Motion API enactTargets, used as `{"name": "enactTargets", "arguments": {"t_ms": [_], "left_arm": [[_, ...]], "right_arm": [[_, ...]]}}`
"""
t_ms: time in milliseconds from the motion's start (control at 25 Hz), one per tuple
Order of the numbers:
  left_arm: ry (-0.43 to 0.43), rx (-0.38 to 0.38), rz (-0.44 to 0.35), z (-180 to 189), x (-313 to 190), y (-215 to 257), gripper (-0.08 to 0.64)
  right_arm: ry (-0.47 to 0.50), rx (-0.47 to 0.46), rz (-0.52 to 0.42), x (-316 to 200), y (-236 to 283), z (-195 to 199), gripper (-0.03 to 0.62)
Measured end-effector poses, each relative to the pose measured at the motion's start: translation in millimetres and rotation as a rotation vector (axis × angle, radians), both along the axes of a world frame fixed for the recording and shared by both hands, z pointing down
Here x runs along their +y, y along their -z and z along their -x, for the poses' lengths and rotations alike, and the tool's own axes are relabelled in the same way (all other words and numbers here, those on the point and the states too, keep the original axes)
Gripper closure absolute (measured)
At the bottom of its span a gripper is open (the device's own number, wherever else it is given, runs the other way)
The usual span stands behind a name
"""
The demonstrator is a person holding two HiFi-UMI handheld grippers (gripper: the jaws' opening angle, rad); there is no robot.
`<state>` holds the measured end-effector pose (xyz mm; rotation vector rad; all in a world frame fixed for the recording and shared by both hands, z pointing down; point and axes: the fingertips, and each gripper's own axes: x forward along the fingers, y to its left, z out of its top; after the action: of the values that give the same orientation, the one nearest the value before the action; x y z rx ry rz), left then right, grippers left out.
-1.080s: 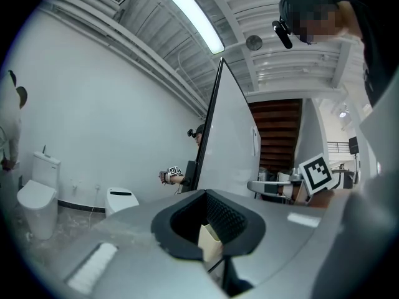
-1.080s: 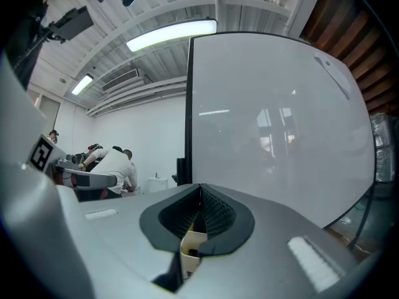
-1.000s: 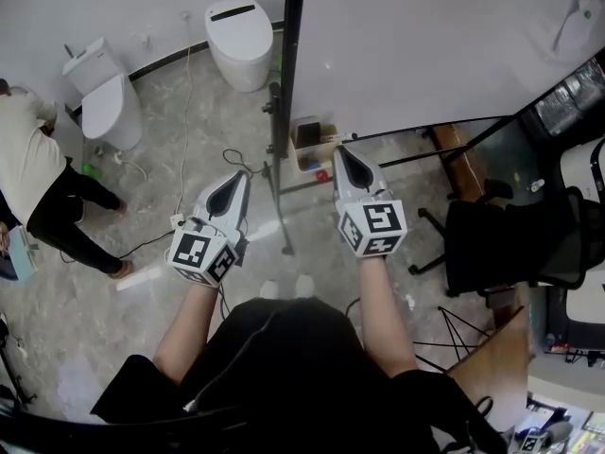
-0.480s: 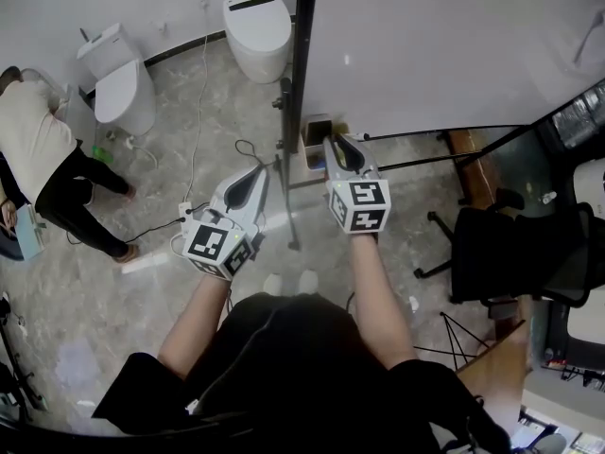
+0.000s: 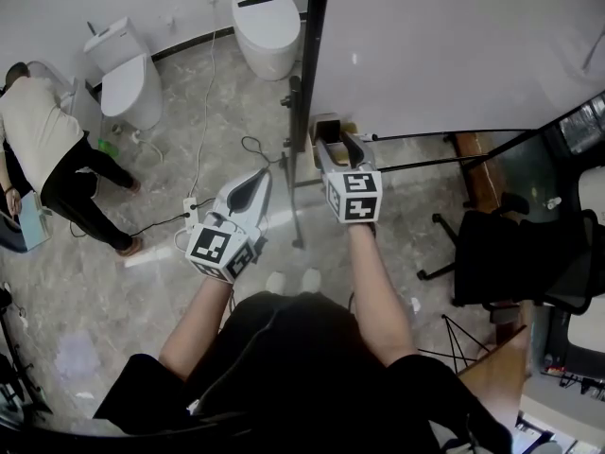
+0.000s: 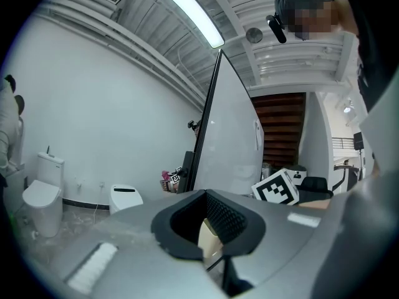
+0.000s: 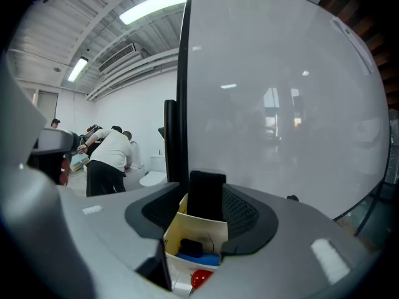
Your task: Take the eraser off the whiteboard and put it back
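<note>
Whiteboard: the whiteboard [image 5: 454, 45] stands upright and fills the upper right of the head view. Its face looks bare where the right gripper view looks at it.
Frame post: a black frame post [image 5: 318, 26] runs down the board's left edge towards the box.
Left gripper: the left gripper [image 5: 264, 172] is held level, well to the left of the board. Its fingers are together with nothing between them, and it seems to have no part in this step.
Right gripper: the right gripper [image 5: 337, 145] points slightly down at the foot of the board. Its fingers are apart and have just been opening. They stand either side of the box, with the eraser showing in the gap beyond, and the pads press on nothing.
Box: a small cream cardboard box [image 7: 198, 228] sits at the board's lower left corner, just beside the post. A blue piece [image 7: 206, 258] and a red piece [image 7: 199, 279] lie in it.
Eraser: the black eraser [image 7: 206, 195] stands upright at the box's back edge, against the lowest part of the board. I cannot tell whether it clings to the board or rests in the box.
Done so far: judging by this, only the approach is done, and the eraser is ungripped and in its place.
Left to do: close on the eraser, draw it off the board, then set it back and let go.
</note>
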<state>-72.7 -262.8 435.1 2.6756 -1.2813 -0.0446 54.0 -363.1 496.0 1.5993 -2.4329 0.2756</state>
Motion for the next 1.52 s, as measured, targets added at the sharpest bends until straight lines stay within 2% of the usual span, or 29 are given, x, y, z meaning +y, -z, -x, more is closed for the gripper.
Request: {"name": "enactTargets", "arguments": {"t_ms": [280,600,880,1280,1400,1520], "left_arm": [[0.028,-0.001,0.011,14.4,1.9,-0.1,0.555],[0.051,-0.023,0.017,29.7,-0.3,-7.2,0.555],[0.077,-0.031,0.022,42.2,1.5,-7.3,0.555],[0.087,-0.018,0.035,47.0,-0.2,-7.0,0.555],[0.09,-0.02,0.038,48.8,-0.9,-7.7,0.555],[0.088,-0.027,0.031,51.2,-2.3,-8.5,0.555]], "right_arm": [[-0.038,0.017,0.029,-16.0,-8.9,1.4,0.307],[-0.053,0.025,0.07,-30.7,-20.7,6.7,0.276],[-0.111,0.019,0.079,-39.6,-24.5,1.3,0.275],[-0.128,0.044,0.091,-47.0,-29.4,4.6,0.275],[-0.136,0.05,0.091,-47.1,-28.9,3.5,0.313],[-0.136,0.045,0.086,-46.8,-27.2,2.9,0.315]]}}
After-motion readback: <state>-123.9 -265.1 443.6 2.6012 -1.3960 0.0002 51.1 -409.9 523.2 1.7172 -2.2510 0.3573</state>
